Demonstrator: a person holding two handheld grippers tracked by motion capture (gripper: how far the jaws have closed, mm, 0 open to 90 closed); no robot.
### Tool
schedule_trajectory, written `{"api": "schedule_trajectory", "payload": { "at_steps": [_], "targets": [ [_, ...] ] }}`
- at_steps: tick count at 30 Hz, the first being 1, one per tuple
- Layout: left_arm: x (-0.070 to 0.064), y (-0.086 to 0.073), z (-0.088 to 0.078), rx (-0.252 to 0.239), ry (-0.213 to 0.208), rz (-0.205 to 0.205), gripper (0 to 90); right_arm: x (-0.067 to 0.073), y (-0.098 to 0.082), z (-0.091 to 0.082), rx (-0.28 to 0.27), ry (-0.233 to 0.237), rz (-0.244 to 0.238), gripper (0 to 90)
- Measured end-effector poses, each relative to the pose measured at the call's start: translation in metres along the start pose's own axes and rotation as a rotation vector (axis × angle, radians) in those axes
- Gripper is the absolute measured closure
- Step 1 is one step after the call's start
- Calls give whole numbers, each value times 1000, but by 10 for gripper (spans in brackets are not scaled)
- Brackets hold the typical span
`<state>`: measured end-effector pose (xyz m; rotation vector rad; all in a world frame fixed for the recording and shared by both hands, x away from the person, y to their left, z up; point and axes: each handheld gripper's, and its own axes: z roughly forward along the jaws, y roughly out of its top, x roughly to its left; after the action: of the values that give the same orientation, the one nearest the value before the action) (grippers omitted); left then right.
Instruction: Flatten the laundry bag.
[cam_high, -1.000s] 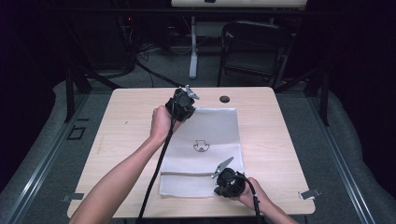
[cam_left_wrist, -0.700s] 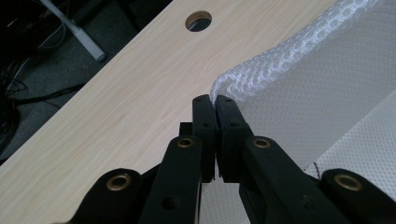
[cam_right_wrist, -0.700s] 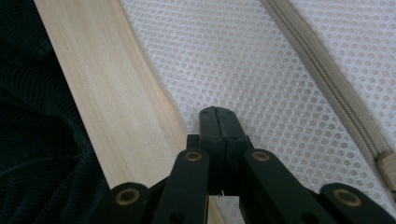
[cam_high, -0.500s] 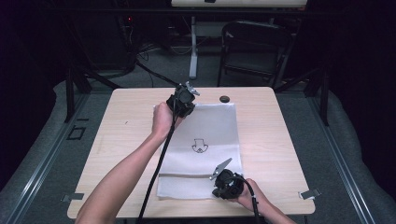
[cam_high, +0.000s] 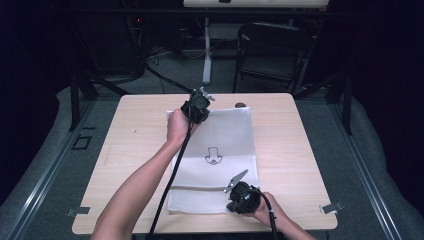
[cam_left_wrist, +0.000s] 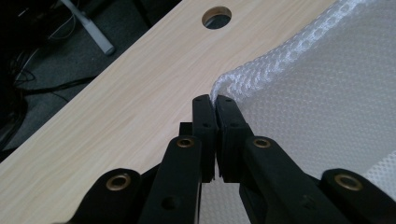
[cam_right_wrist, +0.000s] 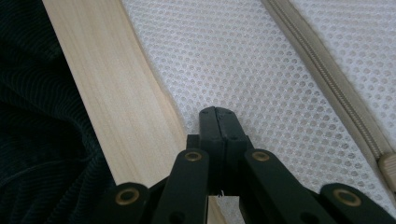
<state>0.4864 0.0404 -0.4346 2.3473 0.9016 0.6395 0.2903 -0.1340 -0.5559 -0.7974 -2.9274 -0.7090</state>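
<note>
A white mesh bag (cam_high: 220, 135) with a small black drawing (cam_high: 213, 155) lies flat on the wooden table (cam_high: 135, 135). My left gripper (cam_high: 200, 114) is at the bag's far edge, near its left corner. In the left gripper view its jaws (cam_left_wrist: 215, 100) are shut on a puckered bit of the mesh (cam_left_wrist: 327, 93). Down at the bag's near right end sits my right gripper (cam_high: 231, 202). Its jaws (cam_right_wrist: 217, 112) are shut, with the tips lying on the mesh (cam_right_wrist: 261, 60) just inside the bag's edge. I cannot tell whether any mesh is pinched there. A beige zipper (cam_right_wrist: 322, 70) runs beside them.
A round cable hole (cam_high: 240, 105) sits in the table just beyond the bag's far edge, and it also appears in the left gripper view (cam_left_wrist: 216, 17). A folding chair (cam_high: 272, 50) and cables stand on the floor behind. Bare wood lies left and right of the bag.
My left gripper has shifted a little and sunk slightly with the bag's far edge in it. The right gripper has stayed where it was.
</note>
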Motion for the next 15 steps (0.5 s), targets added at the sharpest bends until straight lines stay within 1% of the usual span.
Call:
{"api": "schedule_trajectory", "payload": {
  "at_steps": [3, 5, 7, 9, 14, 15],
  "targets": [
    [0, 0, 8, 5, 9, -5, 877, 0, 1, 0, 2, 2, -3, 900],
    [1, 0, 13, 11, 9, -11, 876, 0, 0, 0, -3, 0, 2, 900],
    [0, -1, 19, 13, 21, -16, 876, 0, 0, 0, -5, 2, 4, 900],
    [0, -1, 24, 24, 24, -21, 875, 0, 0, 1, -13, 4, 7, 900],
    [-1, -2, 38, 27, 32, -44, 865, -1, 0, 1, -12, -4, 11, 900],
    [-1, -3, 41, 33, 35, -41, 864, -1, 0, 1, -12, -4, 11, 900]
  ]
}}
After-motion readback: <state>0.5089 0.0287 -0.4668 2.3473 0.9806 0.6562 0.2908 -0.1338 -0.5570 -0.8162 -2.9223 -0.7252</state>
